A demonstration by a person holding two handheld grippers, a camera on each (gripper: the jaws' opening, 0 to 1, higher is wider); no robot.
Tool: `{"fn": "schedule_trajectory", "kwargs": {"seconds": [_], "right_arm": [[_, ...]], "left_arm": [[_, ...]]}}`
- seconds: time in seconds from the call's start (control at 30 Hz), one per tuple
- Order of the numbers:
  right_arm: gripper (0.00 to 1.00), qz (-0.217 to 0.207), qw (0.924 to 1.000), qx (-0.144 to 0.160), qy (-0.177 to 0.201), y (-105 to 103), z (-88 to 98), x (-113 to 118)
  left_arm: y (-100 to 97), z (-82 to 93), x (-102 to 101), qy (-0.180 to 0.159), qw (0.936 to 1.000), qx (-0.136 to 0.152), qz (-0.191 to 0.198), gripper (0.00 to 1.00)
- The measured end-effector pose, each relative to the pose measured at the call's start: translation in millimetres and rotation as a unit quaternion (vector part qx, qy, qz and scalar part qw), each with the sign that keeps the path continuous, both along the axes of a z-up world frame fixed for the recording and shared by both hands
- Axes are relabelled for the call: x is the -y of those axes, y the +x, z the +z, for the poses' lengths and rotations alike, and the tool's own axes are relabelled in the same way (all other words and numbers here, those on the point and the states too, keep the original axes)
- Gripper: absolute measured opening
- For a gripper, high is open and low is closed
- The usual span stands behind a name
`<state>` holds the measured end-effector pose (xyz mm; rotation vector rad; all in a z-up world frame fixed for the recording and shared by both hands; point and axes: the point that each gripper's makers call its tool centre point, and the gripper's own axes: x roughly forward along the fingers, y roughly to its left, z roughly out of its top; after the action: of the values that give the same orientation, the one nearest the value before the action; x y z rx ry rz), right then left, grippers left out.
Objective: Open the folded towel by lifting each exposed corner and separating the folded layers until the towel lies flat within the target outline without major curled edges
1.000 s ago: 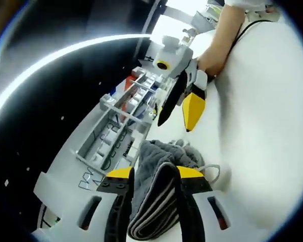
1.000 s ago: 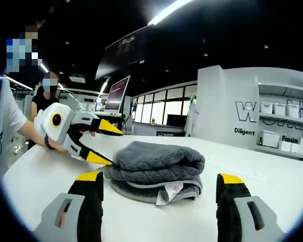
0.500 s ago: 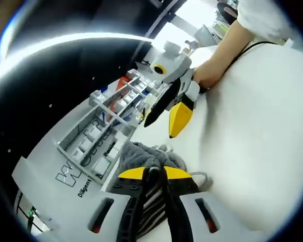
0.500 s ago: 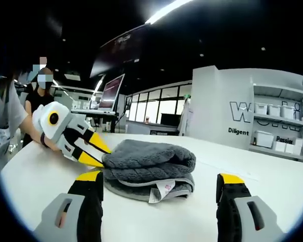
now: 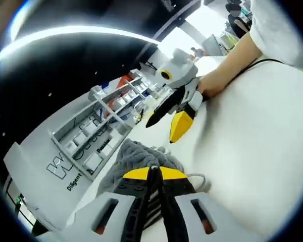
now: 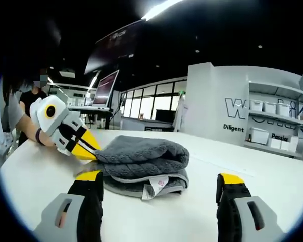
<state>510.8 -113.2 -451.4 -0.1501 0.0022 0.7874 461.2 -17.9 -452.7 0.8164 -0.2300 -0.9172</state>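
- Towel [image 6: 141, 164]: grey, folded in several layers, lying on the white table [image 6: 272, 201]; a white care label [image 6: 152, 189] hangs from the lower fold on the side facing your right gripper
- Left gripper [image 5: 154, 174]: your jaws are pressed together on the towel's [image 5: 129, 161] edge, yellow tips meeting with grey cloth bunched just beyond them; in the right gripper view this tool [image 6: 83, 148] comes in from the left, its tips touching the towel's upper fold
- Right gripper [image 6: 159, 189]: your jaws stand spread wide and hold nothing, one tip to each side of the towel, which lies just ahead between them; in the left gripper view this tool [image 5: 166, 123] hangs above the table beyond the towel, apart from it
- Hand [image 5: 209, 85]: grips the right gripper's body, forearm running off toward the view's top right
- Shelving [image 5: 103, 128]: white unit with small bins, behind the table, beside a wall lettered "Diligent"
- Monitor [image 6: 103, 88]: dark screen on a stand, far behind
- Person [image 6: 28, 101]: stands at the table's far left edge
- Nothing lies between your right jaws and the towel
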Motion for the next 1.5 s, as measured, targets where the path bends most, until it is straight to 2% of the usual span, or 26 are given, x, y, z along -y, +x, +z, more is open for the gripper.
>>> {"fn": "schedule_trajectory", "kwargs": {"seconds": [0.13,0.23,0.33,0.4,0.5,0.63,0.9,1.07,1.23,1.4,1.43,1.5], "right_arm": [[0.95,-0.010,0.9999,-0.006,0.008,2,-0.5,3],[0.95,-0.014,0.9999,0.000,0.010,2,1.8,4],[0.95,-0.019,0.9998,0.000,0.011,3,2.0,6],[0.95,-0.022,0.9996,0.001,0.017,2,3.6,7],[0.95,-0.027,0.9994,0.002,0.021,3,5.3,10],[0.95,-0.029,0.9994,0.002,0.019,3,5.5,11],[0.95,-0.046,0.9986,0.002,0.026,8,8.9,21],[0.95,-0.059,0.9979,0.003,0.028,10,10.5,25],[0.95,-0.059,0.9978,0.002,0.029,13,12.0,28],[0.95,-0.042,0.9985,0.003,0.036,12,14.7,24],[0.95,-0.039,0.9985,0.004,0.039,12,15.7,23],[0.95,-0.034,0.9985,0.004,0.044,12,17.0,23]], "left_arm": [[-5.7,6.7,-1,-0.015,0.9999,-0.001,-0.008,0.04],[-14.4,15.4,2,-0.056,0.9976,-0.032,-0.027,0.04],[-21.8,24.6,3,-0.097,0.9919,-0.067,-0.045,0.04],[-24.1,29.9,2,-0.117,0.9885,-0.081,-0.050,0.04],[-24.9,34.6,-1,-0.122,0.9885,-0.073,-0.050,0.04],[-25.2,34.9,1,-0.129,0.9871,-0.079,-0.052,0.04],[-24.2,30.5,7,-0.123,0.9875,-0.082,-0.055,0.04],[-21.9,35.4,6,-0.129,0.9868,-0.082,-0.054,0.04],[-16.5,44.2,2,-0.150,0.9841,-0.082,-0.047,0.04],[-4.7,57.3,-12,-0.179,0.9811,-0.071,-0.022,0.04],[-0.9,59.4,-16,-0.186,0.9798,-0.072,-0.013,0.04],[4.6,63.5,-24,-0.213,0.9731,-0.089,-0.001,0.04]]}}
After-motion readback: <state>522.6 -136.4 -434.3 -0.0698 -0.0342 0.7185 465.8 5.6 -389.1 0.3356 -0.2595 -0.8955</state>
